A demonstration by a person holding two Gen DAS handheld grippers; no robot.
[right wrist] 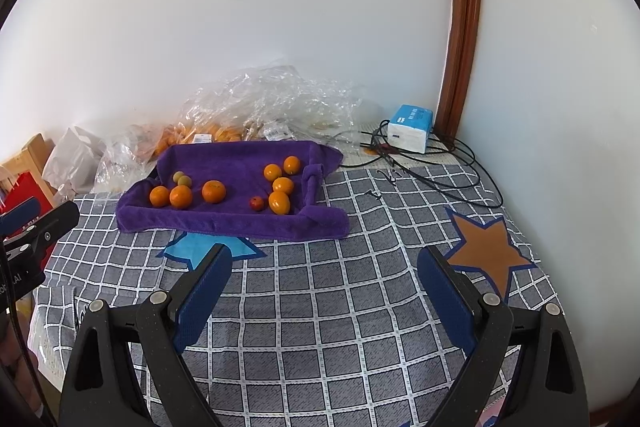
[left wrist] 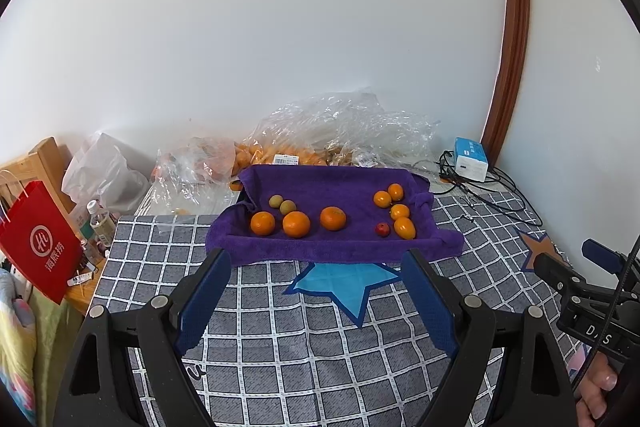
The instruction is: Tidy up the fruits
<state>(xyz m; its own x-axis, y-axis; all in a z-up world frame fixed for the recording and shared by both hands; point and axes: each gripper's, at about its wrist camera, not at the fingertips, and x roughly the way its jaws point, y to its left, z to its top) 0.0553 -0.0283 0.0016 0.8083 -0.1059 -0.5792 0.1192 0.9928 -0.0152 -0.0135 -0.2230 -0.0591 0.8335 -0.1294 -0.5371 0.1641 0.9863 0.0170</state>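
A purple towel (left wrist: 340, 247) (right wrist: 224, 223), folded up at the edges like a tray, lies on the checked cloth. On its left side sit three big oranges (left wrist: 296, 224) (right wrist: 181, 196) and two small greenish fruits (left wrist: 287, 207) (right wrist: 184, 181). On its right side are several small oranges (left wrist: 404, 228) (right wrist: 279, 202) and one small red fruit (left wrist: 382, 229) (right wrist: 257, 203). My left gripper (left wrist: 316, 255) (right wrist: 44, 211) stands open just short of the towel's front edge, empty. My right gripper (right wrist: 325, 253) (left wrist: 568, 257) is open and empty over the cloth, to the right of the towel.
Clear plastic bags (left wrist: 320, 131) holding more fruit are piled behind the towel by the wall. A tissue box (left wrist: 471, 159) and black cables (left wrist: 480, 187) lie at the back right. A red paper bag (left wrist: 38, 243) and a bottle (left wrist: 100, 221) stand off the left edge.
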